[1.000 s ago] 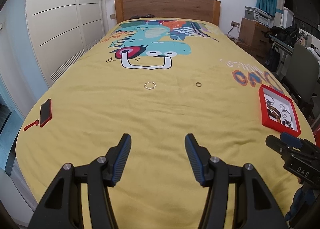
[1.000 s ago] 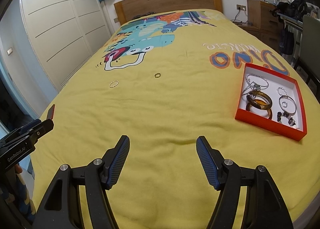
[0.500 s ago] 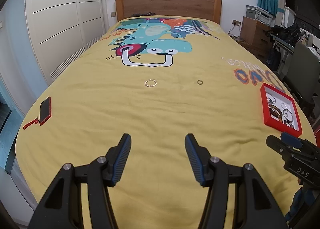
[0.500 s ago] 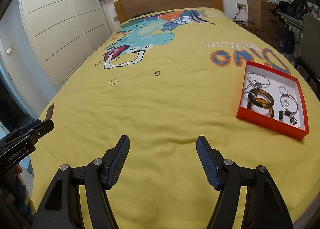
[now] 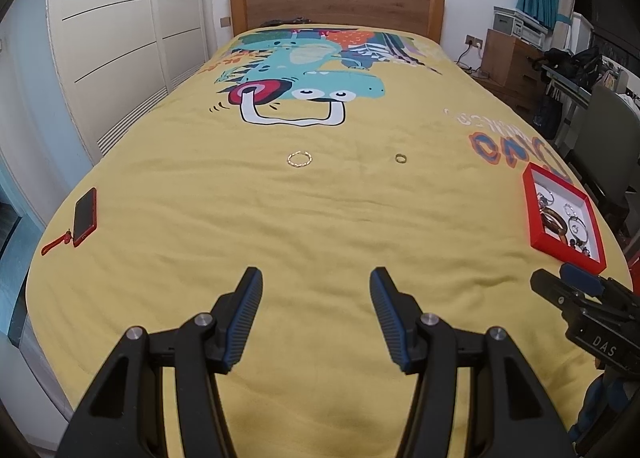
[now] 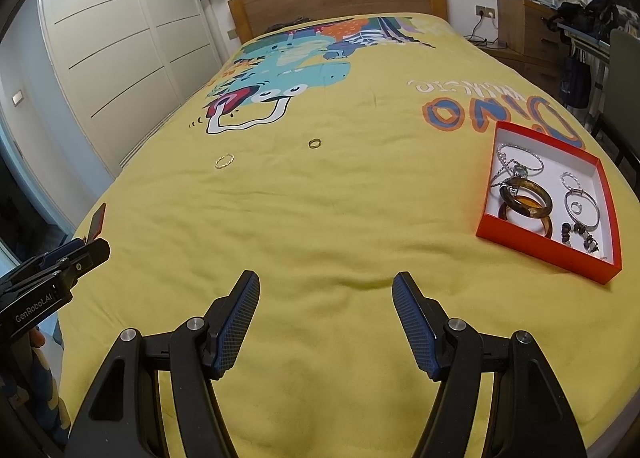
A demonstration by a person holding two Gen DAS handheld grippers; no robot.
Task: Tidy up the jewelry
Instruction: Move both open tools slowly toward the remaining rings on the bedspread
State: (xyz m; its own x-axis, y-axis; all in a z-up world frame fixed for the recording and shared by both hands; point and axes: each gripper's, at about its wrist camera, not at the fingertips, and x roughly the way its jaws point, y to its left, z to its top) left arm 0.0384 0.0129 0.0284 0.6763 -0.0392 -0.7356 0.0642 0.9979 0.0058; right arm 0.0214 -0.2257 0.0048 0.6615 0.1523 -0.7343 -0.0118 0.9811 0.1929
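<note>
1. Far off to the left of my left gripper (image 5: 316, 294), a phone in a red case with a red strap (image 5: 85, 216) lies near the edge of the yellow dinosaur-print bedspread (image 5: 320, 226). It's no jewelry, so I leave it be.
2. My left gripper hangs over bare bedspread, its jaws standing apart with nothing between them.
3. Ahead of it and a shade left of centre lies a thin gold beaded bracelet (image 5: 299, 159), flat on the cloth, well apart from my fingertips.
4. Ahead and to the right of that sits a small gold ring (image 5: 401, 158), also loose on the cloth, near the bracelet but not touching it.
5. My right gripper (image 6: 326, 298) is likewise spread and empty; from it both loose pieces lie ahead and to the left.
6. To its right, near the bed's edge, is the red cardboard box with a white inside (image 6: 532, 246), already holding amber bangles (image 6: 526, 198), silver chains and hoops, and dark beads.
7. My read: the job is nearly done, with these two pieces left to box.
8. To do it well, I'd reach forward low, straddle the bracelet's thin rim with one fingertip inside the loop, and close gently so it doesn't sink into the soft cloth.
9. The ring is tiny; I'd come straight down on it and pinch across its band.
</note>
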